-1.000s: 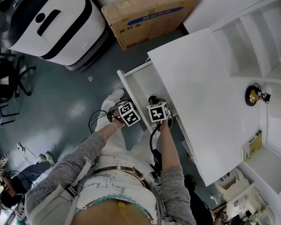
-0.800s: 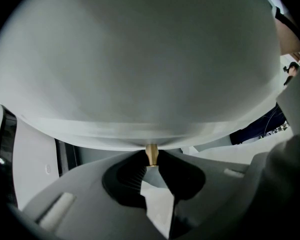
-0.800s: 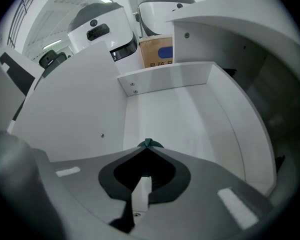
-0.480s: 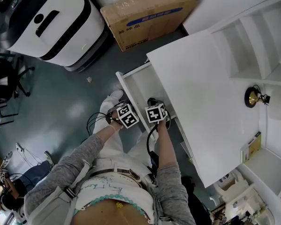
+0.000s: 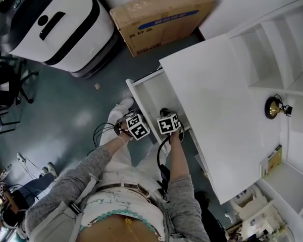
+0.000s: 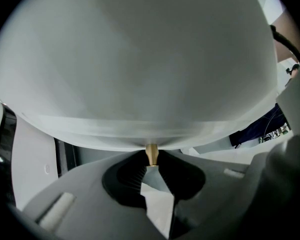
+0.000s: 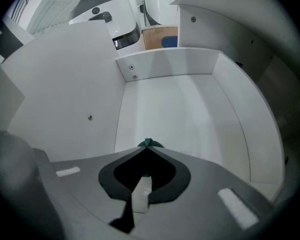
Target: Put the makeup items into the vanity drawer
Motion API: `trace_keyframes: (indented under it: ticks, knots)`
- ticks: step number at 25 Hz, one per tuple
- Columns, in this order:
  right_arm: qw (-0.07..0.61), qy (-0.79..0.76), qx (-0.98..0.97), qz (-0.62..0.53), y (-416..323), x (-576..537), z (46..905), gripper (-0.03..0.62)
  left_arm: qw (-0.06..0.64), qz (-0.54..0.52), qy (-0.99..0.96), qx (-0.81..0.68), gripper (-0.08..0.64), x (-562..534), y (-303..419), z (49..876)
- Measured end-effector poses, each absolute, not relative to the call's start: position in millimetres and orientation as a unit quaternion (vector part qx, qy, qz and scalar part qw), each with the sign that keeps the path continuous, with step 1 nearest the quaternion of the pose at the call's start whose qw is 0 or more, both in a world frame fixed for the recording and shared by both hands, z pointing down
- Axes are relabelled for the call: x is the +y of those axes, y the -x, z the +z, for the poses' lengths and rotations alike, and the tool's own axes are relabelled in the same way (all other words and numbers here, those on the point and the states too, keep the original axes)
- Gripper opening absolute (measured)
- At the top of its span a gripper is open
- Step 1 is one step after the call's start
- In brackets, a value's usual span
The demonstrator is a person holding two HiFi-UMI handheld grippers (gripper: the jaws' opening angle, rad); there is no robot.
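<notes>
Brass knob (image 6: 151,153) of the white drawer (image 5: 154,95) sits clenched in your left tongs (image 6: 151,166). Your right tongs (image 7: 148,148), down inside that drawer, are closed on a small green item (image 7: 148,143).

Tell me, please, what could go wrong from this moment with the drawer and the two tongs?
1. The left tongs are shut only on the thin gold knob of the drawer front; they could slip off, and the drawer may move.
2. The right tongs pinch a small dark green item by their very tips over the drawer; it could drop out early.
</notes>
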State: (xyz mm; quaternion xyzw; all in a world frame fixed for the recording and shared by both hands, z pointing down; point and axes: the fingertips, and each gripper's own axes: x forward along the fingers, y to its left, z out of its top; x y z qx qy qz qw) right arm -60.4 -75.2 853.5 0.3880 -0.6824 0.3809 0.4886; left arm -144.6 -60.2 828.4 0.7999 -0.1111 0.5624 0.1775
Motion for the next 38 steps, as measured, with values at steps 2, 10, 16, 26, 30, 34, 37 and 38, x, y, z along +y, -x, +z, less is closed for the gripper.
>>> trace_keyframes:
  ticks: [2,10,16,26,30,34,37,38]
  knots:
    - [0.487,-0.39,-0.68,0.385,59,-73,856,0.029,0.179,0.562,-0.8,-0.11,0.078,-59,144,827]
    - [0.487,-0.398,-0.672,0.391,58,-72,864,0.029,0.173,0.561,-0.802,-0.114,0.078,-58,148,827]
    - [0.478,-0.405,-0.666,0.405,56,-73,871,0.029,0.173,0.562,-0.801,-0.113,0.078,-59,147,830]
    - [0.469,-0.403,-0.665,0.419,56,-73,871,0.034,0.178,0.561,-0.801,-0.108,0.078,-58,146,828]
    - [0.463,-0.409,-0.665,0.421,54,-75,869,0.04,0.178,0.565,-0.798,-0.108,0.078,-60,146,830]
    - [0.463,-0.408,-0.665,0.421,55,-72,866,0.058,0.18,0.563,-0.8,-0.104,0.078,-57,146,825]
    - [0.458,-0.405,-0.667,0.427,57,-69,865,0.075,0.18,0.564,-0.8,-0.101,0.078,-56,146,825]
    - [0.457,-0.405,-0.667,0.427,57,-69,865,0.078,0.18,0.564,-0.799,-0.102,0.078,-56,146,825]
